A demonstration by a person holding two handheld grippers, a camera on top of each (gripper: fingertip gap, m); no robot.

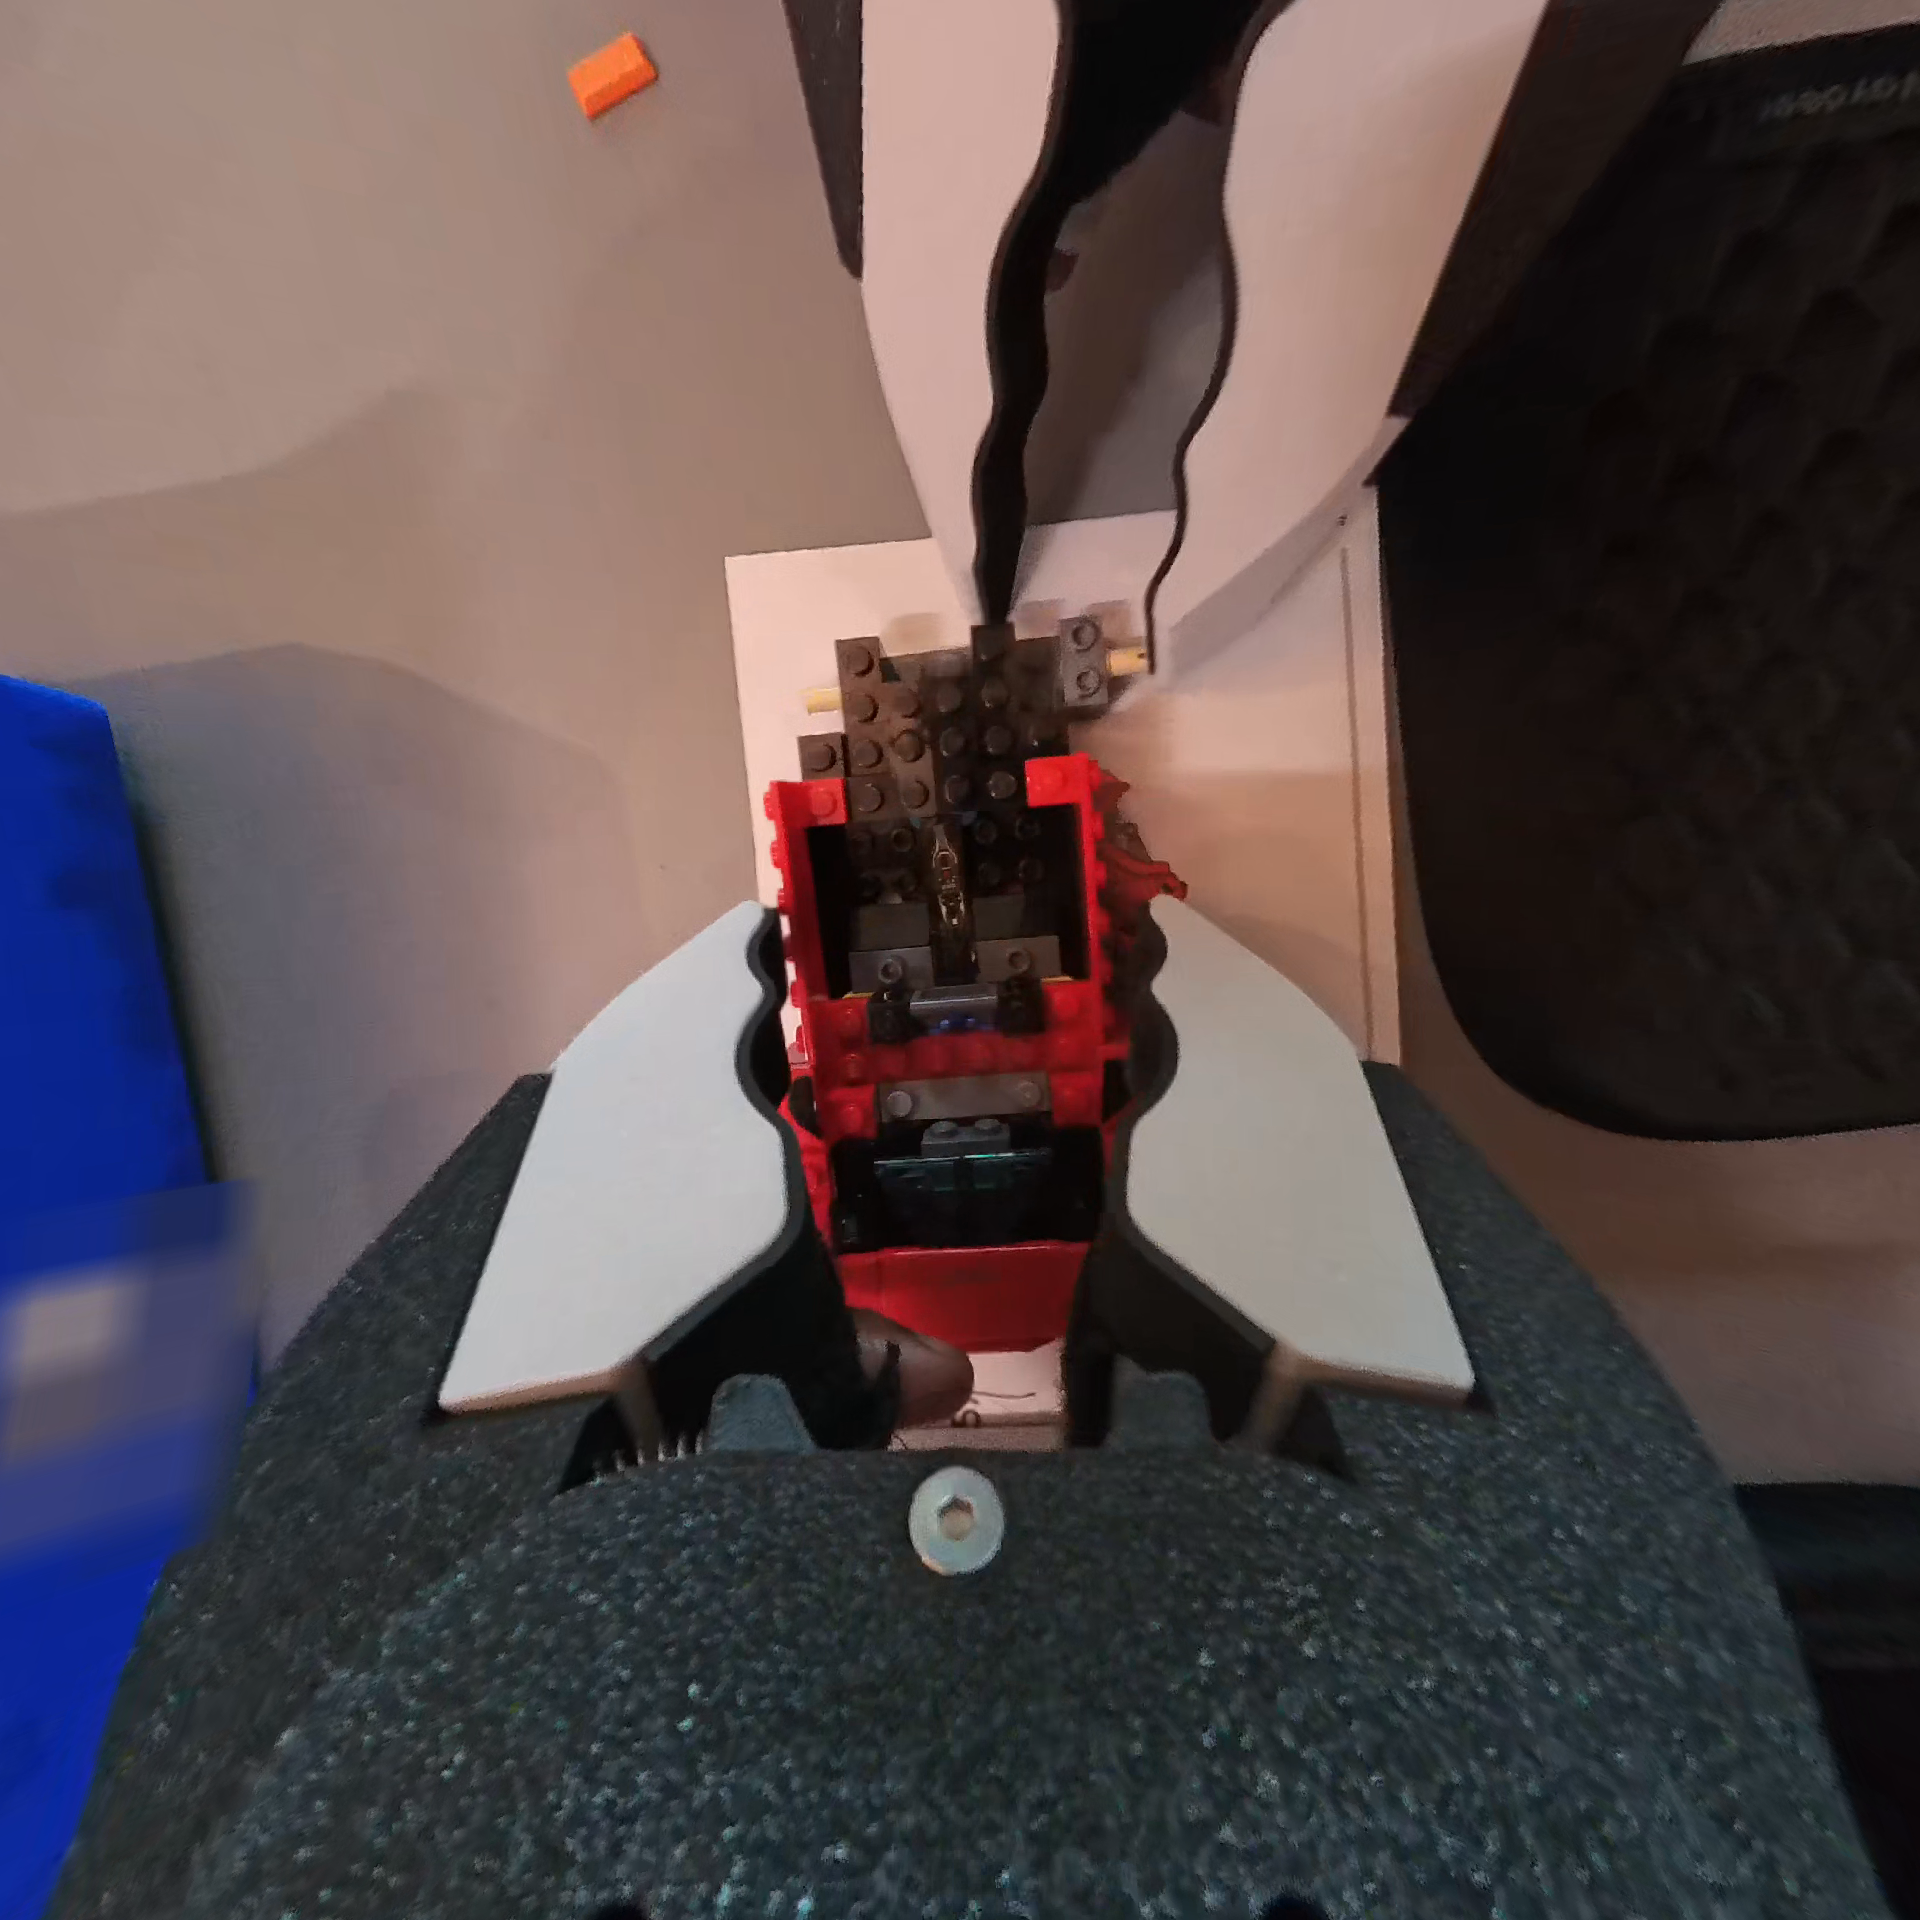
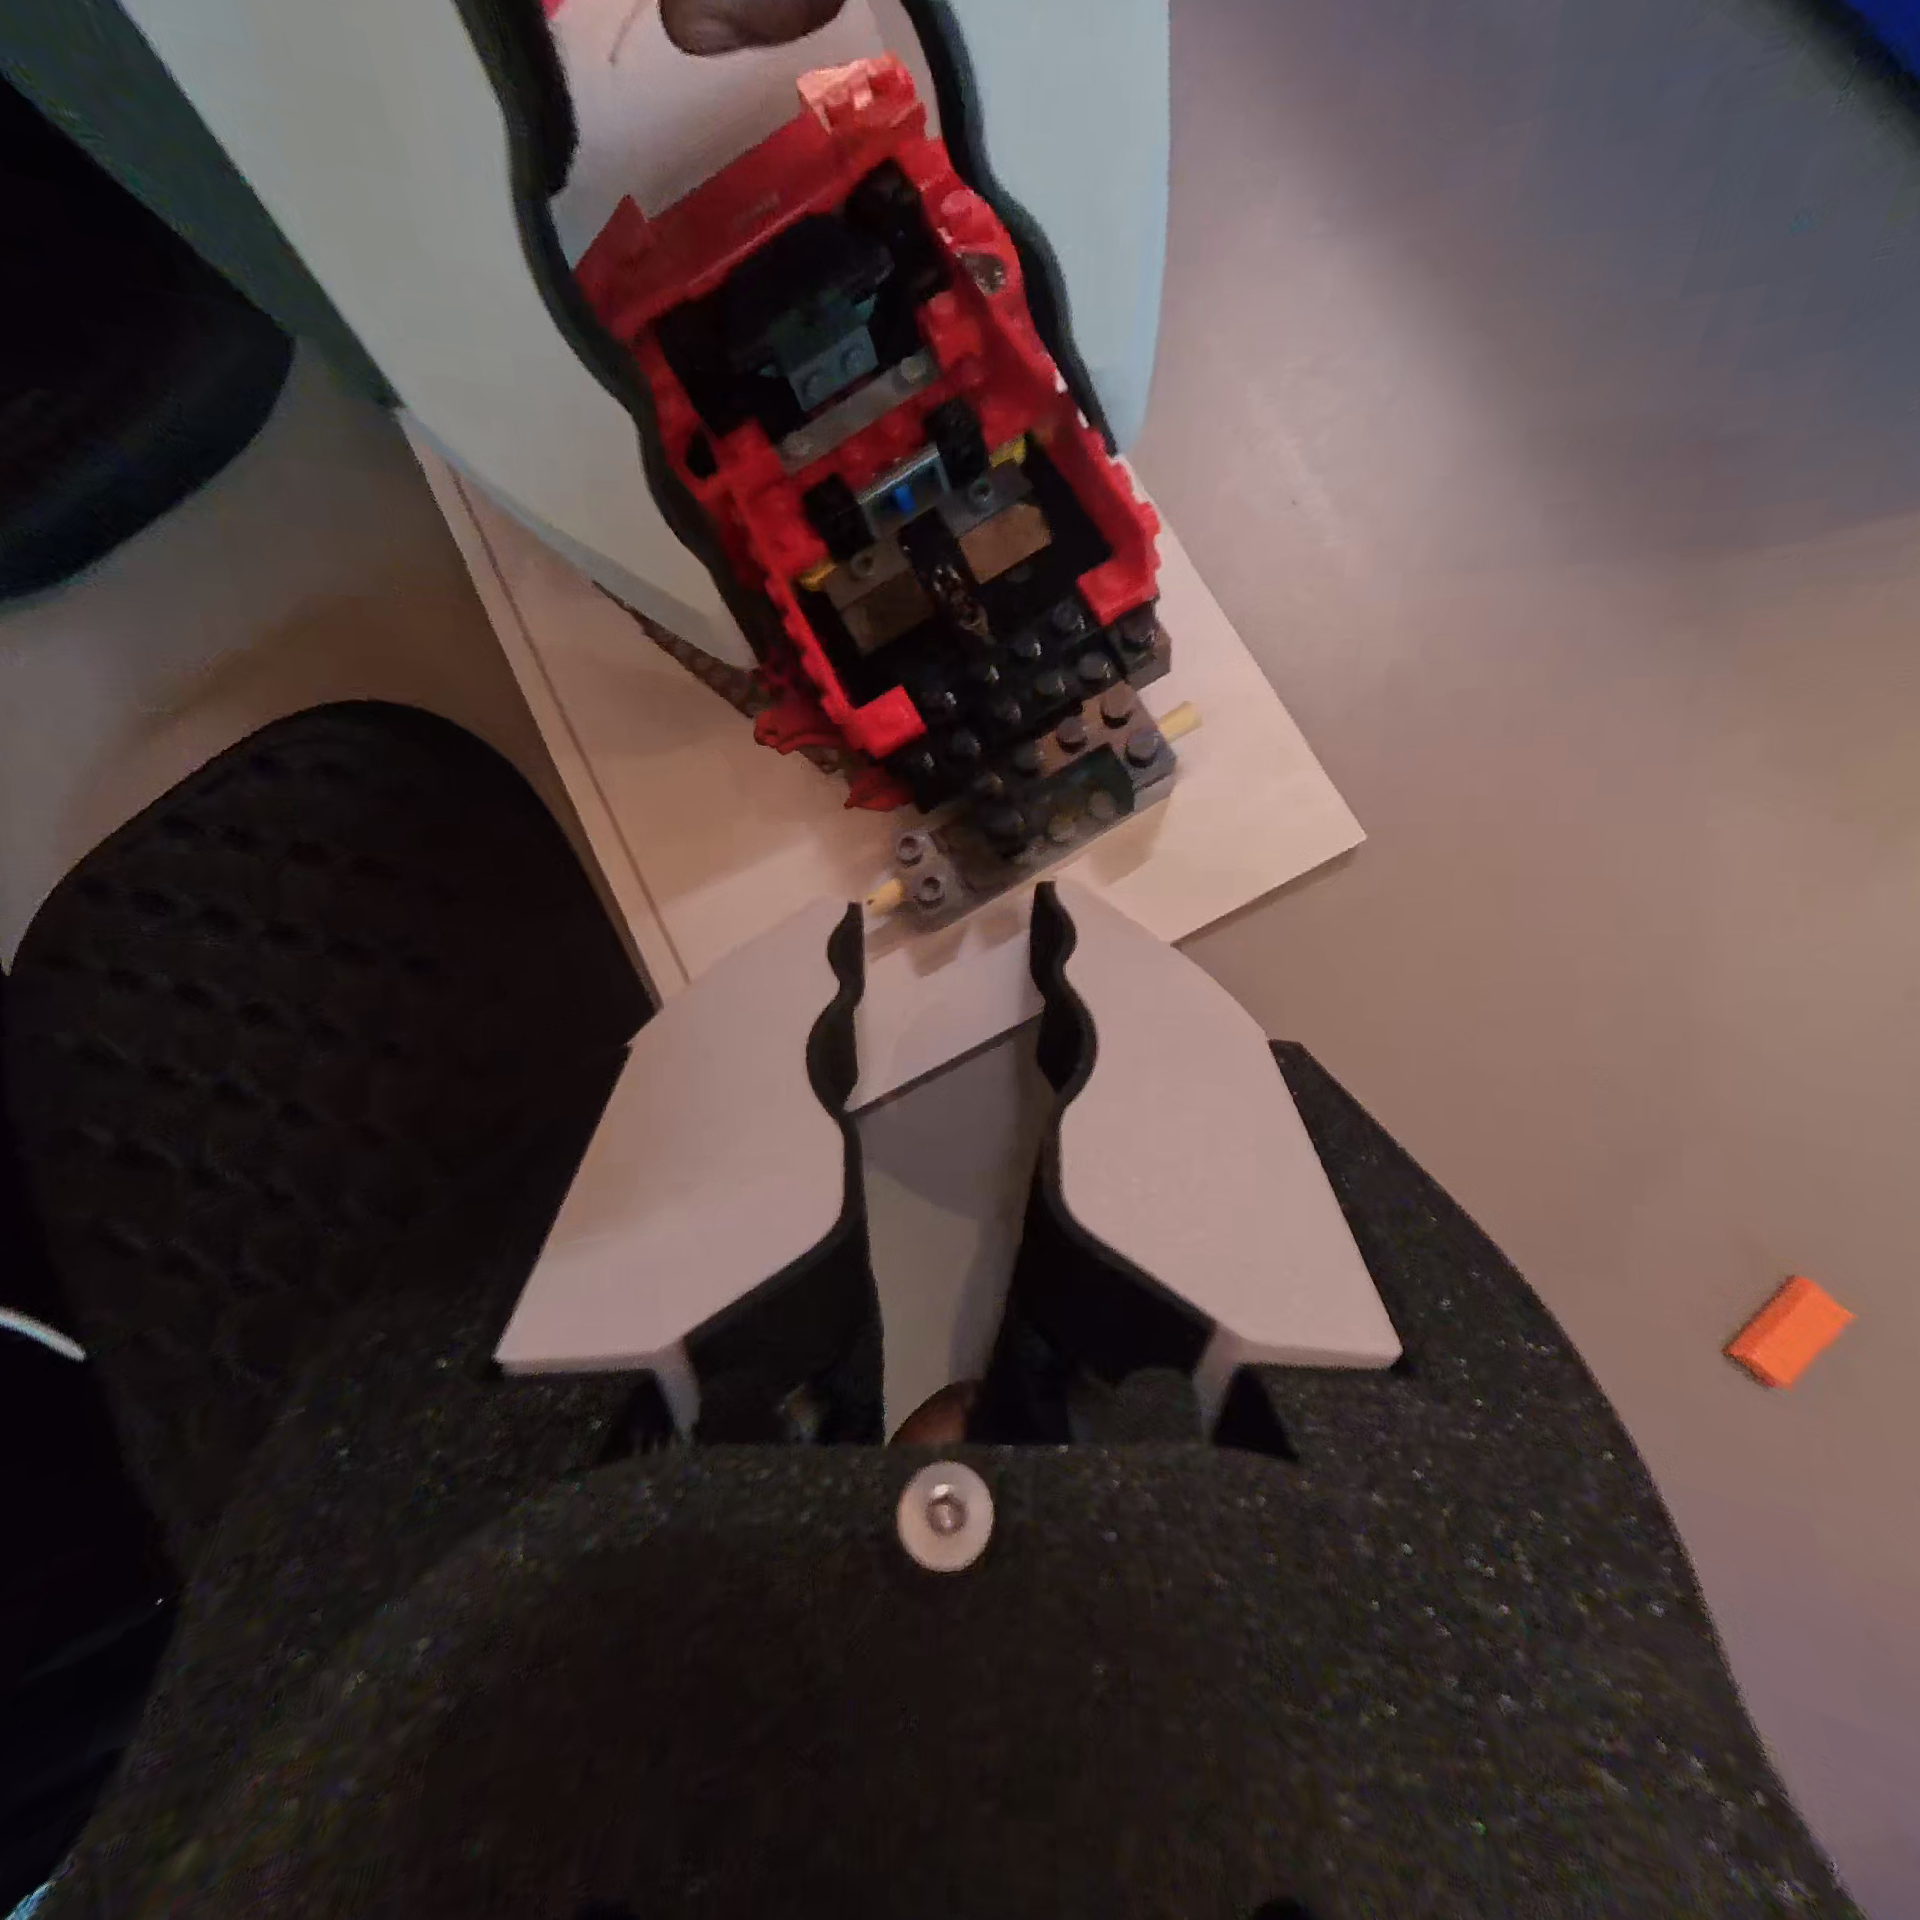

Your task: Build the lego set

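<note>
A red and black lego car model (image 1: pixel 940 1049) is clamped between the fingers of my left gripper (image 1: pixel 956 935), which is shut on its red sides. The model's dark studded end (image 1: pixel 956 717), with a grey brick and tan pins (image 1: pixel 1091 655), points away from it. My right gripper (image 1: pixel 1070 629) comes in from above with its tips at that end. In the right wrist view my right gripper (image 2: pixel 945 914) is open and empty, just short of the grey brick (image 2: pixel 925 883). The left gripper (image 2: pixel 914 509) holds the model (image 2: pixel 894 499) there.
A white booklet (image 1: pixel 790 623) lies under the model, also in the right wrist view (image 2: pixel 1247 810). A loose orange brick (image 1: pixel 613 73) lies on the grey table (image 2: pixel 1787 1330). A black mesh object (image 1: pixel 1662 623) is on one side, a blue object (image 1: pixel 62 1039) on the other. Left tips to right tips: about 6 centimetres.
</note>
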